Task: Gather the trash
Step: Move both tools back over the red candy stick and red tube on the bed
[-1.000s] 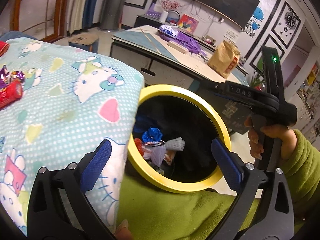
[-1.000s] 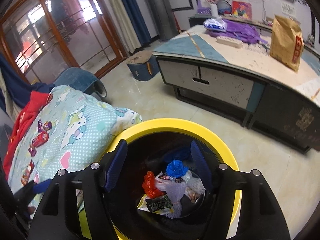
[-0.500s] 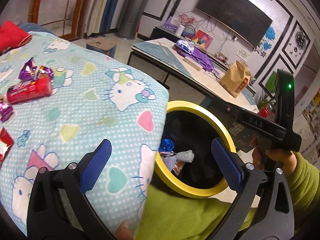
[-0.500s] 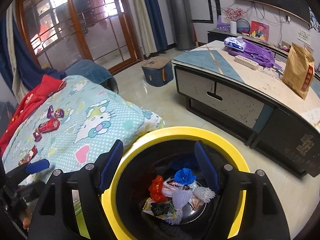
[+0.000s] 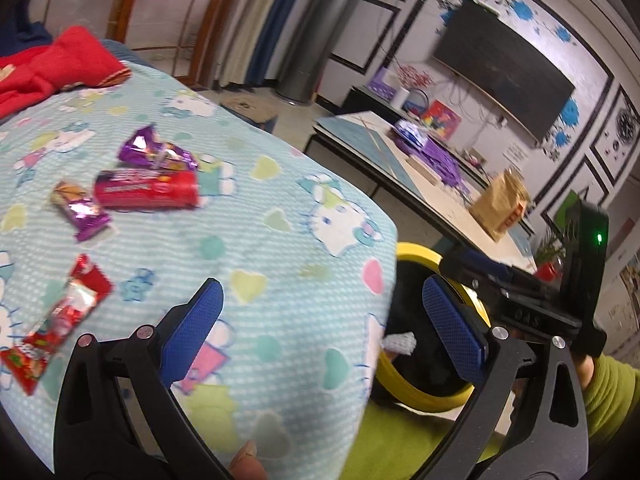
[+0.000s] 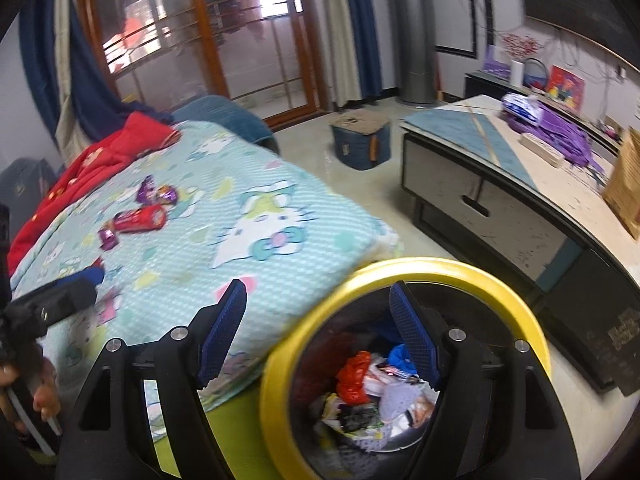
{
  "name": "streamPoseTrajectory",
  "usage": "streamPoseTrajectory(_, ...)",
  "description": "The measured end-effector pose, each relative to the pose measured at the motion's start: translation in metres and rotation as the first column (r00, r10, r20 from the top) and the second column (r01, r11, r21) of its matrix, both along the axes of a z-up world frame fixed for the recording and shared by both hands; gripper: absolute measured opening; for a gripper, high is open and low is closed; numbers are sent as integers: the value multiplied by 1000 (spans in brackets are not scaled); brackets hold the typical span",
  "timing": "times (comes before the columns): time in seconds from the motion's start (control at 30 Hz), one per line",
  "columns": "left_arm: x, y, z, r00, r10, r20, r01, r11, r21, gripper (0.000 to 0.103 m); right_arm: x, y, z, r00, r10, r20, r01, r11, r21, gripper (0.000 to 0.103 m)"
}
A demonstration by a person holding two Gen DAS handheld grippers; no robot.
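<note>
Trash sits in two places. Part of it is already in the yellow-rimmed bin (image 6: 404, 364): a red crumpled wrapper (image 6: 352, 376), a blue scrap, white mesh and paper pieces lie at the bottom. The rest lies loose on the cartoon-print blanket (image 5: 280, 240): a red tube-shaped packet (image 5: 146, 189), a purple foil wrapper (image 5: 156, 150) touching its upper edge, a small purple-and-gold wrapper (image 5: 80, 210) just beside its left end, and a red-and-clear wrapper (image 5: 56, 320) nearer the camera, apart from the other three.

Left gripper (image 5: 320, 324): jaws spread wide, nothing between the pads; it hangs over the blanket's near edge, the loose wrappers up and to its left.

Right gripper (image 6: 320, 332): jaws wide apart, empty; left pad over the blanket, right pad over the bin mouth.

Progress, as judged: partly done. Several items binned, at least four still on the blanket. Neither gripper carries anything, so the next pickup is not yet begun. Red-and-clear wrapper looks closest to the left gripper. Frames are motion-blurred; fine print on the packets is unreadable.
</note>
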State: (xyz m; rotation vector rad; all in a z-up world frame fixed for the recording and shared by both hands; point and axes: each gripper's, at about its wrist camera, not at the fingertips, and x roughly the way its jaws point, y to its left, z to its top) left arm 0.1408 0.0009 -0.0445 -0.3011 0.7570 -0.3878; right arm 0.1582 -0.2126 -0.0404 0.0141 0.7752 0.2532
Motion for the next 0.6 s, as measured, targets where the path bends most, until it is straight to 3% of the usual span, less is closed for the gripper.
streamPoseTrajectory(0.6,-10,87,11,979,202,20,-201,979,-8,92,30,84,2,987,160,-31,-158,985,68,72)
